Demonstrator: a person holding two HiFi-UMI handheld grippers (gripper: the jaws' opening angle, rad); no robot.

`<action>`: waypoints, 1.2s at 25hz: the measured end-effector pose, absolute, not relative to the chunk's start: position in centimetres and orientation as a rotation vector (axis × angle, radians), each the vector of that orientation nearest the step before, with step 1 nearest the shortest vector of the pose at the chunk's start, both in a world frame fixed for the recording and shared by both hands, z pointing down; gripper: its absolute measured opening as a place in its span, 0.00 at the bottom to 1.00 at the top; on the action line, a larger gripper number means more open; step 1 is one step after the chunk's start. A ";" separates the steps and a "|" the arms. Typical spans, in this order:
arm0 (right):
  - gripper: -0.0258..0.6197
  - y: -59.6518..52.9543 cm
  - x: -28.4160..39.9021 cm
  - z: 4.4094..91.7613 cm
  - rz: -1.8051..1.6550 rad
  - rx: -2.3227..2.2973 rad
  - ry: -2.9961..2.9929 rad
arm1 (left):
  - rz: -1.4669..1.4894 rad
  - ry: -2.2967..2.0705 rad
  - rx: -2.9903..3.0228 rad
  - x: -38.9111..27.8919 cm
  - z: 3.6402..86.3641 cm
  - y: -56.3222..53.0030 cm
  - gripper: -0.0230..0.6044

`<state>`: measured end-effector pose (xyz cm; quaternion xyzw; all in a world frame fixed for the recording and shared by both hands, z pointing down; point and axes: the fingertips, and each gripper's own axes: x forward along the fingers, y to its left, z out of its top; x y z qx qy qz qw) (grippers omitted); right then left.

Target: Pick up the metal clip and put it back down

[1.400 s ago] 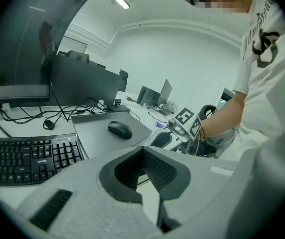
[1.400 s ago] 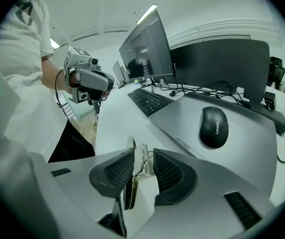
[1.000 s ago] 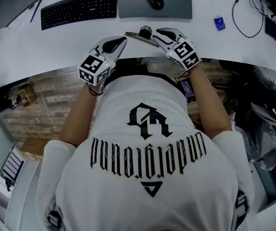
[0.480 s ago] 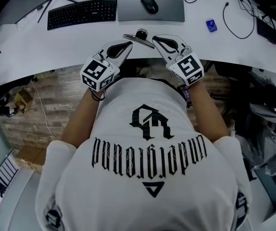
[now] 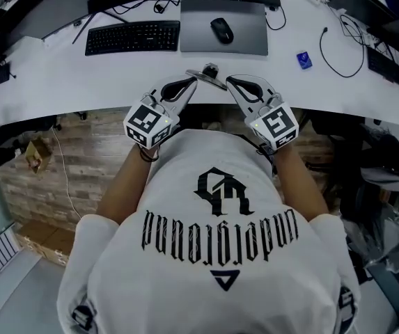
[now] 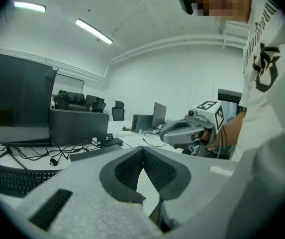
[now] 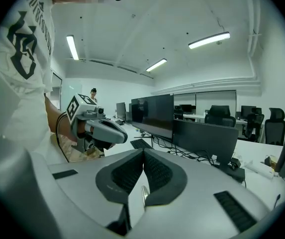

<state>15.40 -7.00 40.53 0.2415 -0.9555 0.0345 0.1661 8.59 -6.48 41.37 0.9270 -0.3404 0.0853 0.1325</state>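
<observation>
The metal clip (image 5: pixel 206 74), a flat silver bar with a dark round knob, lies on the white desk (image 5: pixel 67 75) near its front edge. My left gripper (image 5: pixel 191 83) is shut and empty, its tip just short of the clip's left end. My right gripper (image 5: pixel 230 81) is also shut and empty, its tip by the clip's right end. In the left gripper view the pads (image 6: pixel 132 171) meet, and the right gripper (image 6: pixel 184 129) shows beyond them. In the right gripper view the pads (image 7: pixel 158 172) meet, and the left gripper (image 7: pixel 105 129) shows at left.
Behind the clip sit a black keyboard (image 5: pixel 133 37) and a mouse (image 5: pixel 221 30) on a grey mat (image 5: pixel 251 37). A small blue item (image 5: pixel 304 60) and cables (image 5: pixel 338 47) lie at the right. Monitors (image 7: pixel 154 116) stand along the desk.
Both grippers stay shut beside the clip. The left one has drawn closer to the right one, and the head view has shifted so more of the desk shows.
</observation>
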 end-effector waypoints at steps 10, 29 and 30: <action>0.06 -5.6 13.9 36.9 0.067 0.676 -2.768 | 0.196 -1.109 2.683 4.9 36.5 -5.0 0.06; 0.06 1.5 6.4 33.9 0.043 0.923 -2.722 | 0.168 -1.060 2.735 -8.2 34.0 3.6 0.06; 0.06 2.2 5.8 33.8 0.043 0.939 -2.719 | 0.163 -1.059 2.738 -9.1 34.0 4.3 0.06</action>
